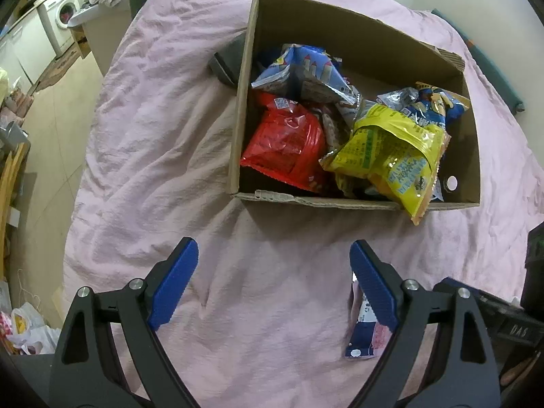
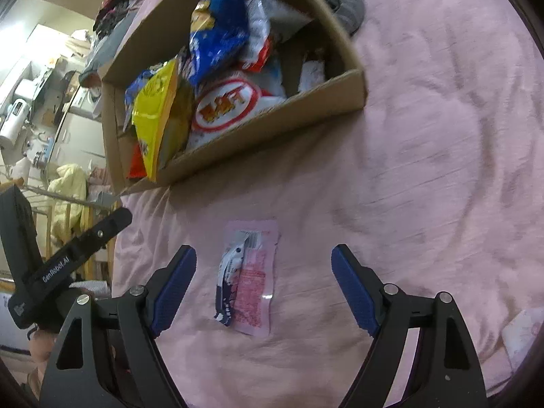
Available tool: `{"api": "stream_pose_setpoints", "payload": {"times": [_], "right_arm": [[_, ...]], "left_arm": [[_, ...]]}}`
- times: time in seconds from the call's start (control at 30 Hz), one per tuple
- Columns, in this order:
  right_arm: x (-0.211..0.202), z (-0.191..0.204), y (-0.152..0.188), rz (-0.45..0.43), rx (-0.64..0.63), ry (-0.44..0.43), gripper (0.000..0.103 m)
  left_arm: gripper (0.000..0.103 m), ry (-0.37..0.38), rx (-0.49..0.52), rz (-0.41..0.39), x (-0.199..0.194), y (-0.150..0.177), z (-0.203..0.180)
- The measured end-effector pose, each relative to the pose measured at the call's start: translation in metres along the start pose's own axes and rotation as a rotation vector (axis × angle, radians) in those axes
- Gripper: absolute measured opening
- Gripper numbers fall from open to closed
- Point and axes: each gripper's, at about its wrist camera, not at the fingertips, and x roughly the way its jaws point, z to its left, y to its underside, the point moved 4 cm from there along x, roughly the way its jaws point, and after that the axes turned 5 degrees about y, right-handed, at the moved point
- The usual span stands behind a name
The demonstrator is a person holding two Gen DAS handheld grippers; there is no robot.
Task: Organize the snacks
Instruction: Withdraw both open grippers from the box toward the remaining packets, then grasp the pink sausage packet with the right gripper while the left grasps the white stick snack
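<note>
The cardboard box on the pink sheet holds a red bag, a yellow bag and blue bags, while both the left gripper and the right gripper hover with fingers spread apart, the latter over a small pink packet lying flat outside the box

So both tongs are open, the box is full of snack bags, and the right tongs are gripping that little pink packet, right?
Not quite. The right tongs are open and grip nothing; the pink packet lies flat on the pink sheet between their fingers, as the right wrist view shows. The rest is right.
</note>
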Motion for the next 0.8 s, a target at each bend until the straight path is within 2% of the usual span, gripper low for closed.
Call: {"api": "stream_pose_setpoints", "payload": {"times": [0.13,0.2,0.23,0.27,0.4,0.5,0.57,0.6,0.77,0.8], "right_arm": [[0.020,0.009,0.007,0.072,-0.027,0.021,0.084],[0.029,0.014,0.008,0.089,-0.046,0.066,0.083],[0.033,0.013,0.008,0.090,-0.062,0.105,0.080],[0.038,0.013,0.008,0.096,-0.074,0.145,0.073],[0.044,0.006,0.009,0.109,-0.076,0.199,0.059],[0.053,0.010,0.012,0.138,-0.111,0.209,0.058],[0.059,0.019,0.015,0.145,-0.120,0.177,0.058],[0.062,0.024,0.016,0.146,-0.127,0.178,0.061],[0.076,0.046,0.024,0.153,-0.252,0.260,0.063],[0.077,0.048,0.025,0.148,-0.279,0.280,0.058]], "left_arm": [[0.089,0.003,-0.019,0.008,0.001,-0.002,0.005],[0.089,0.011,-0.039,0.017,0.003,-0.002,0.008],[0.089,0.013,-0.043,0.020,0.002,-0.003,0.010],[0.089,0.012,-0.046,0.021,0.002,-0.003,0.011],[0.089,0.003,-0.049,0.022,0.001,-0.002,0.015],[0.089,0.007,-0.060,0.025,0.001,-0.002,0.016],[0.089,0.003,-0.057,0.026,0.001,-0.002,0.016],[0.089,0.004,-0.059,0.026,0.001,-0.003,0.015],[0.089,-0.001,-0.039,0.016,0.001,-0.004,0.008],[0.089,-0.005,-0.034,0.017,0.001,-0.003,0.006]]}}
